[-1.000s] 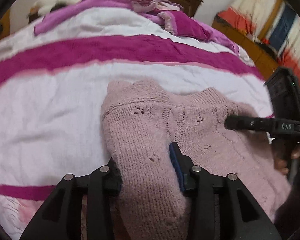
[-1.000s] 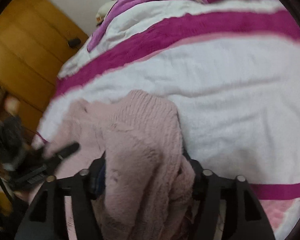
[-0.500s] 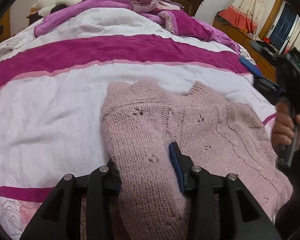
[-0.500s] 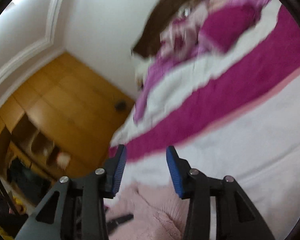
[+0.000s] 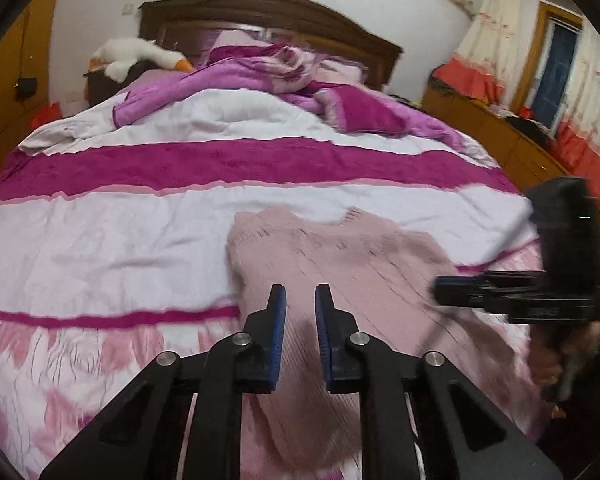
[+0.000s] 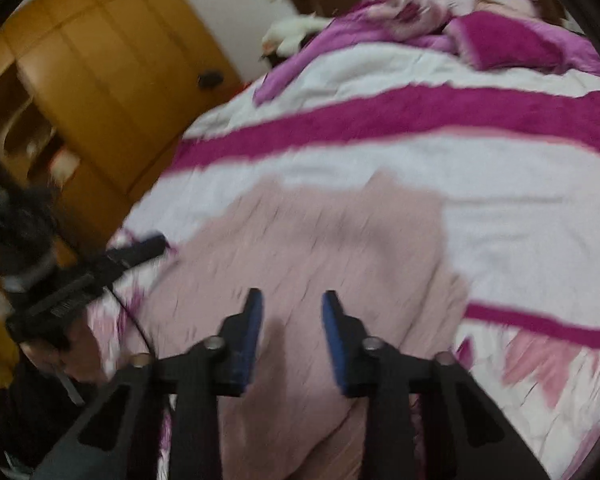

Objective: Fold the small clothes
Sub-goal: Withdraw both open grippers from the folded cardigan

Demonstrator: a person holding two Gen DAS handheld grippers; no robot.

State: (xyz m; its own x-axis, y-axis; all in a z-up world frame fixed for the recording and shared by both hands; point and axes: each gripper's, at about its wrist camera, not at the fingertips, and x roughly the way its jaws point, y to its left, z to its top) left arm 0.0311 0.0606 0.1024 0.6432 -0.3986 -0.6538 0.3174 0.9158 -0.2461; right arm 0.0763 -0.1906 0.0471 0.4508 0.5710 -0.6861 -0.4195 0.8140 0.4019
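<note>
From my left wrist camera the white plush goose (image 5: 140, 56) sits far left by the dark wooden headboard (image 5: 268, 12), with the crumpled purple blanket (image 5: 268, 68) heaped at the head of the bed. The striped bedspread (image 5: 100, 240) fills the middle, and the pink knitted sweater (image 5: 340, 264) lies flat on it near the foot, apart from both tools. My left gripper (image 5: 300, 300) hangs above the sweater's near edge with a narrow gap showing between its blue pads and nothing in it. To the right, my right gripper (image 5: 448, 290) points in sideways over the sweater's far side, carried by a blurred hand (image 5: 560, 356). Through the right wrist camera that gripper (image 6: 292, 304) has its jaws closing on empty air above the sweater (image 6: 320, 240), the wooden wardrobe (image 6: 100, 72) off to the left.
</note>
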